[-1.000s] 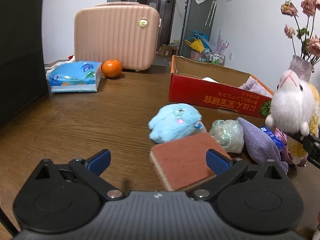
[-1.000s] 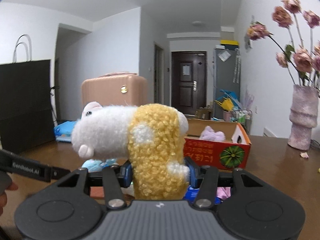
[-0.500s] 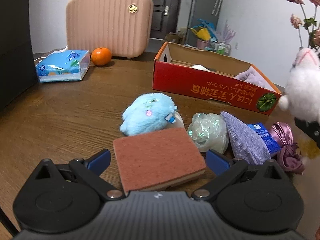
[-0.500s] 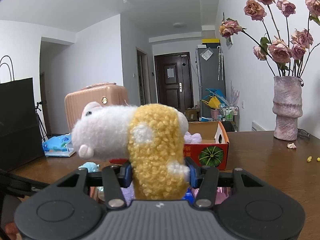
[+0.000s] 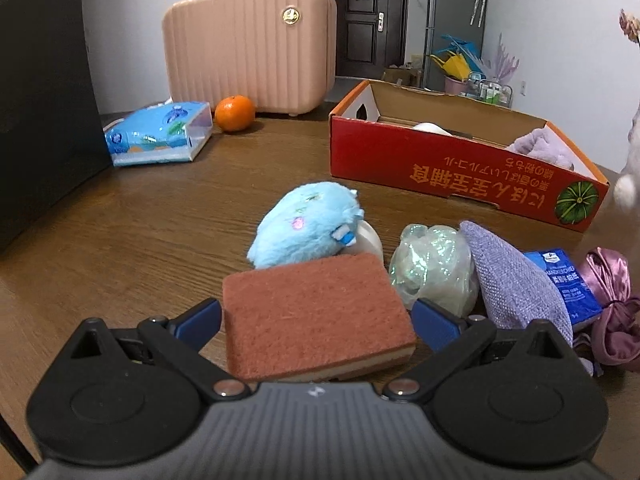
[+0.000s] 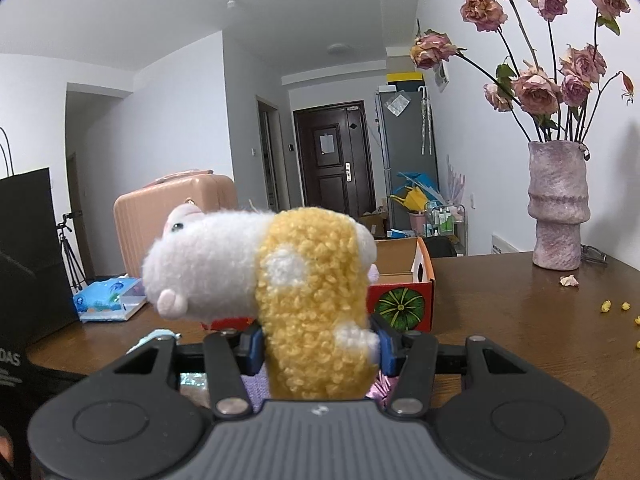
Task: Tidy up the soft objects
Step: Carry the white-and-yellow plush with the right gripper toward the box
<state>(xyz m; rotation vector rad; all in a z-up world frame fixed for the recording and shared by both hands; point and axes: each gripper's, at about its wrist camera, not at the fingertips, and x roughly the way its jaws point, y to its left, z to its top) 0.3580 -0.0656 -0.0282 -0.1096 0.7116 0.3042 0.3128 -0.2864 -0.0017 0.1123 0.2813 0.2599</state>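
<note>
**Risks with both tongs loaded or nearly so**

Sponge (image 5: 316,316) lies on the tabletop (image 5: 140,240) between the spread pads of the left tongs (image 5: 316,320), not yet pinched; closing off-centre could skate it into the blue plush (image 5: 304,226) touching its far edge. The right tongs (image 6: 318,350) are clamped on the yellow-and-white plush toy (image 6: 280,280), held above the tabletop, its head overhanging to one side, so it could twist loose. Beyond stands the red box (image 6: 400,304), the likely destination; a drop short of its rim would miss.
</note>
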